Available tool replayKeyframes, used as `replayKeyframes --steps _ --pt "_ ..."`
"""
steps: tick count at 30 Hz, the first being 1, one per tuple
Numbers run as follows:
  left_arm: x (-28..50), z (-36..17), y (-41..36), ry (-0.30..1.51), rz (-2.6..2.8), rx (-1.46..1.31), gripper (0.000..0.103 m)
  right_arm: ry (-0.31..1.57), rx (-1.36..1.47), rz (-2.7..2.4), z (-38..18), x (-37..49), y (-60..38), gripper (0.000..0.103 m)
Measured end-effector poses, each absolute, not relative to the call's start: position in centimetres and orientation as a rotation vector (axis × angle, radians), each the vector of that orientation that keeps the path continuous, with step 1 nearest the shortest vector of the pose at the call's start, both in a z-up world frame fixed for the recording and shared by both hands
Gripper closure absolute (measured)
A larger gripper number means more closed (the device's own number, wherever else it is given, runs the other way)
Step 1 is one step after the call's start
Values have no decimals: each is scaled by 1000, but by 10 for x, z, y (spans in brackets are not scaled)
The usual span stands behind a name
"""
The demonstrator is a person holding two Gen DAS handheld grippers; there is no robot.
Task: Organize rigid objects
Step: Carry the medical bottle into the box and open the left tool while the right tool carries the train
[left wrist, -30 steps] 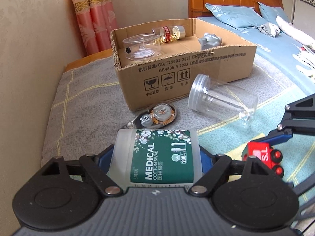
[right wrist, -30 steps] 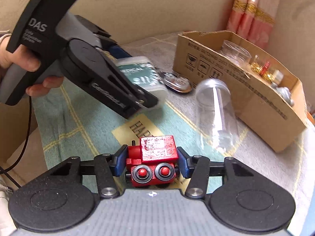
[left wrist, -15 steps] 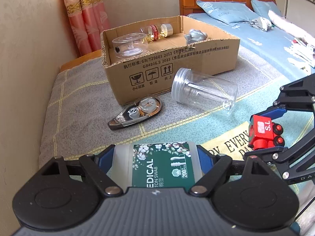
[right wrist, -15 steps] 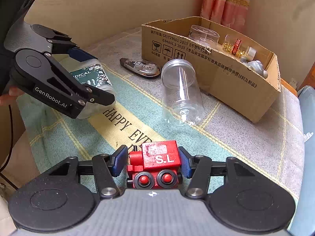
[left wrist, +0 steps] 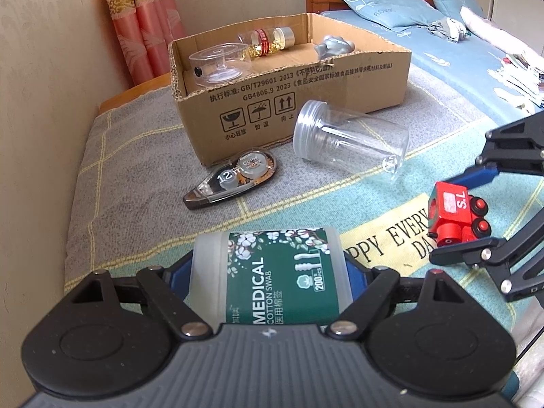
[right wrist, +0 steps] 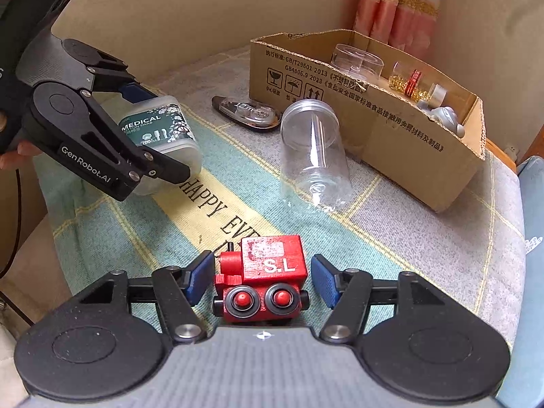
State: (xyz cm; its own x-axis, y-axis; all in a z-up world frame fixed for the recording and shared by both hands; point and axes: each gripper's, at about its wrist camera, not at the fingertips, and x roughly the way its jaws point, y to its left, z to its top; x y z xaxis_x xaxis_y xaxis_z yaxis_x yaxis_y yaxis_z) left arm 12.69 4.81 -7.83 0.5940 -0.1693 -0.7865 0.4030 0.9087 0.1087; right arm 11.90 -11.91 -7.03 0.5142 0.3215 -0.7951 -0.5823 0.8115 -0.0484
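Status: left tool (left wrist: 268, 272) is clamped on the cotton swab box (left wrist: 278, 282), blue pads pressing both of its sides. The box lies label up, near edge of the scene, over the plaid cloth (left wrist: 136, 204) covering the surface.

Right tool (right wrist: 261, 272) has its jaws closing on the red toy train (right wrist: 268, 265). The train sits between the pads, which are right at its sides, near right of the cloth by the "HAPPY EVERY DAY" print.

Cardboard box (left wrist: 306, 95) sits at the far side, open top. Inside:
- clear round container (left wrist: 221, 64) at the left end
- glass bottle (left wrist: 268, 39) with gold bits and a red band against the far wall
- grey lump (left wrist: 333, 46) toward the right, can't tell what it is

Loose on the cloth:
- clear plastic jar (left wrist: 350, 142) on its side, just in front of the cardboard box, mouth toward it
- correction tape (left wrist: 234, 178) just left of the jar, close to the box's near wall
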Motion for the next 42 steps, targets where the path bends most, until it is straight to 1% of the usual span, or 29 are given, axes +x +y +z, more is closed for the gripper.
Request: replayKeyframes --steps 7,14,21,24,28,32,34,38,42 --pt "120 -51 43 830 -353 293 20 868 -378 553 -62 116 -121 47" --pt "122 -18 33 773 -376 291 20 815 -437 573 -32 116 -129 47" --pt "153 21 18 659 -383 306 20 739 -451 567 8 134 -141 47" --pt "182 30 11 652 -389 311 20 720 -445 551 22 147 -145 47" --pt "226 30 3 688 -396 297 20 721 -403 505 36 169 -152 47" --pt "266 15 -1 769 -361 254 20 734 -374 478 48 186 -158 47" --pt "280 6 -2 780 -335 235 20 736 -376 463 51 192 -159 47" --pt "296 -1 6 759 -265 143 16 735 -393 439 52 202 -157 47" --pt "290 2 13 739 -254 109 11 735 -392 441 53 213 -155 47"
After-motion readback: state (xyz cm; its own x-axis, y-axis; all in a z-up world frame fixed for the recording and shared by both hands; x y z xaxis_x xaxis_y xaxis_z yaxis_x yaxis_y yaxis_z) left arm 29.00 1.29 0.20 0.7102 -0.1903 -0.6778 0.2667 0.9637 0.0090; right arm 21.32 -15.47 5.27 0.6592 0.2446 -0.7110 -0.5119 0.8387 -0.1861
